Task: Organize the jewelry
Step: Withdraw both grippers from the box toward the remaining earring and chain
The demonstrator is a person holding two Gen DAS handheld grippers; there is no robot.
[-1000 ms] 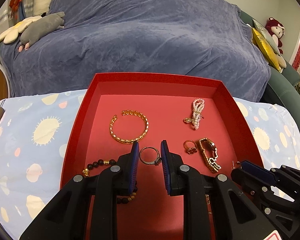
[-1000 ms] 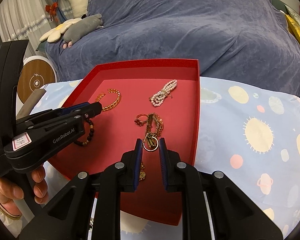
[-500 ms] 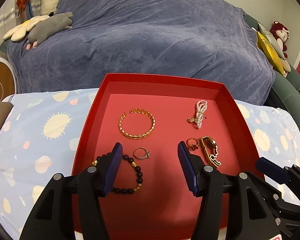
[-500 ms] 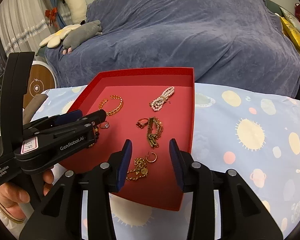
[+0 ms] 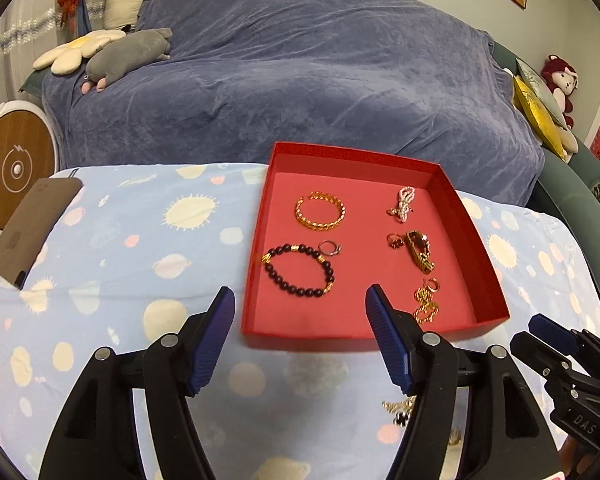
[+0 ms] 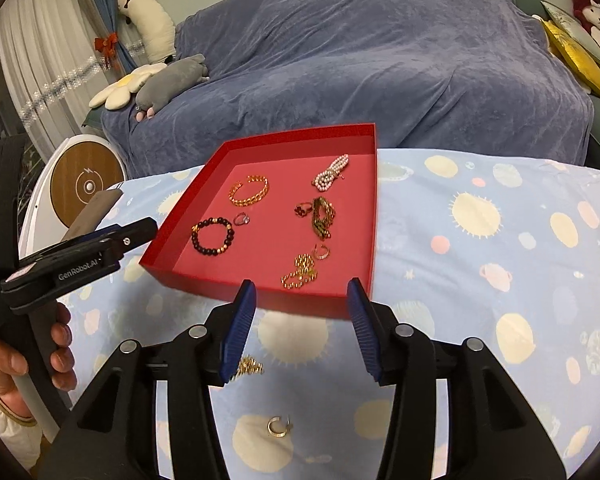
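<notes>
A red tray (image 5: 352,156) on the sun-patterned cloth holds a gold bangle (image 5: 320,211), a pearl bracelet (image 5: 404,204), a dark bead bracelet (image 5: 298,270), a silver ring (image 5: 330,247), a gold watch (image 5: 420,250), a hoop earring (image 5: 432,285) and a gold chain (image 5: 427,306). My left gripper (image 5: 300,292) hovers before the tray's near wall, jaws opening, nothing between them. My right gripper (image 6: 301,286) hangs over the tray's (image 6: 300,134) near edge, jaws also opening and empty. On the cloth below it lie a loose gold chain (image 6: 250,366) and a second hoop earring (image 6: 278,426).
A small clover piece (image 5: 398,410) lies on the cloth near the left fingers. A brown flat card (image 5: 32,232) sits at the table's left edge. Behind stands a sofa under a blue cover (image 5: 300,80) with plush toys. A person's hand (image 6: 20,360) grips the left tool.
Both grippers let go of their pieces, the silver ring and a hoop earring, which now lie in the tray. Both opened wider and drew back toward the table's near side.
</notes>
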